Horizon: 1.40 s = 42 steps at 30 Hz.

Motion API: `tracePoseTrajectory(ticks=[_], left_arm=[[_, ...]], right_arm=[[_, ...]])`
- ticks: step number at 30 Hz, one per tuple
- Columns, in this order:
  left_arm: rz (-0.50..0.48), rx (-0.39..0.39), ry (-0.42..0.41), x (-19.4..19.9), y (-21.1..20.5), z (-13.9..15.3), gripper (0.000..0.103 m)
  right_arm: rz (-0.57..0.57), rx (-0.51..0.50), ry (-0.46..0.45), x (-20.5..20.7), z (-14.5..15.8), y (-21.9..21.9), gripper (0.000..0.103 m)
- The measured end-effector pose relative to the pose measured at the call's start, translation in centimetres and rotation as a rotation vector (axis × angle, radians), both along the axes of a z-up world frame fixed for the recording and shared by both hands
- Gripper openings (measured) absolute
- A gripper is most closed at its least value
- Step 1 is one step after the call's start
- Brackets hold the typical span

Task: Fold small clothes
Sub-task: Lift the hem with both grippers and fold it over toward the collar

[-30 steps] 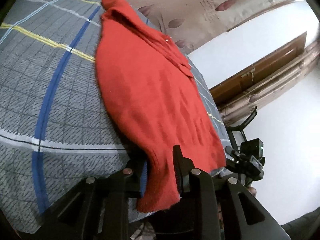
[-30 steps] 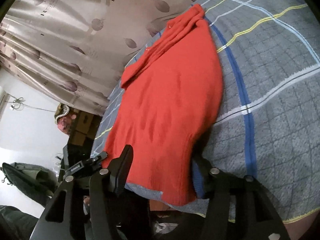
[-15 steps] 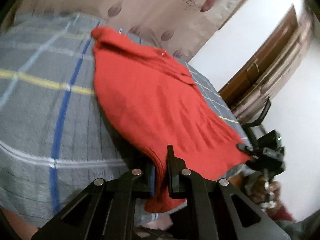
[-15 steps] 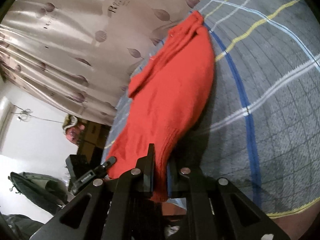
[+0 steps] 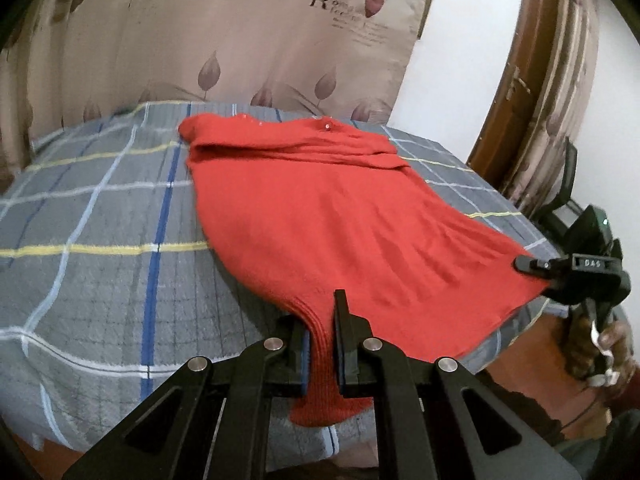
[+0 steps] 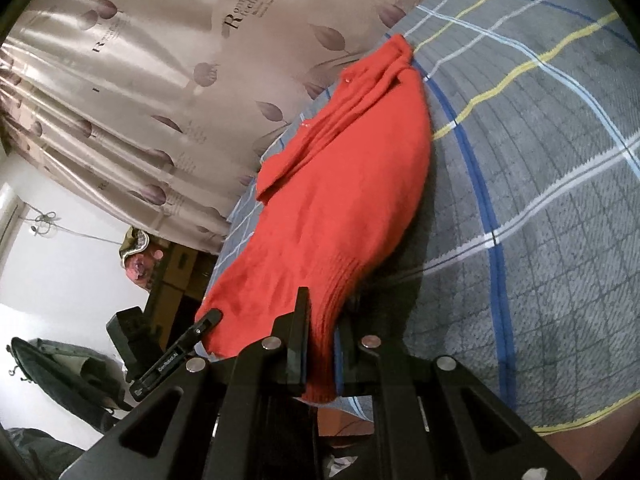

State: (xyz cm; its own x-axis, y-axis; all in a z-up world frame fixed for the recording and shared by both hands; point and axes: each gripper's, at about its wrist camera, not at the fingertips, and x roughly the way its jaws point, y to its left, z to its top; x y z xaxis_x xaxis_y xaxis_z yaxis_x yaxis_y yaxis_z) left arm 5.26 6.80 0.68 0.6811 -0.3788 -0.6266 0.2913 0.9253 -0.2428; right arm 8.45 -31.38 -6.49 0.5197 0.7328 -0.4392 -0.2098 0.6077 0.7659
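Covering the bed, a grey checked blanket is carrying a red knitted sweater, which is lying flat with its collar at the far end, by the leaf-print curtain. Along the near edge, both tongs are now gripping the hem: the left tongs, wide apart a second ago, are clamping the near-left corner, while the right tongs are pinching the near-right corner. With the hem lifting off the blanket, the sweater is probably being readied for a first fold toward the collar.
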Motion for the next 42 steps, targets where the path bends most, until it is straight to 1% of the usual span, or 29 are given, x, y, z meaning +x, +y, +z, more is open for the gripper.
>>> tracePoseTrajectory(ticks=[4, 9, 20, 31, 37, 42], left_arm=[[0.002, 0.036, -0.023, -0.1, -0.3, 0.6, 0.009], [0.006, 0.033, -0.035, 0.1, -0.2, 1.0, 0.009], [0.012, 0.056, -0.05, -0.3, -0.3, 1.5, 0.009], [0.013, 0.06, -0.039, 0.0, -0.4, 1.4, 0.009], [0.01, 0.073, -0.047, 0.9, -0.4, 1.9, 0.009], [0.023, 0.058, -0.058, 2.5, 0.1, 2.9, 0.009]], right_arm=[[0.0, 0.004, -0.007, 0.2, 0.2, 0.0, 0.01], [0.002, 0.01, -0.01, 0.5, 0.5, -0.1, 0.01], [0.002, 0.025, -0.031, 0.4, 0.6, -0.3, 0.01], [0.009, 0.033, -0.031, 0.5, 0.4, -0.4, 0.01], [0.021, 0.018, -0.051, 1.5, 1.7, -0.1, 0.01], [0.032, 0.006, -0.07, 2.8, 3.1, 0.5, 0.01]])
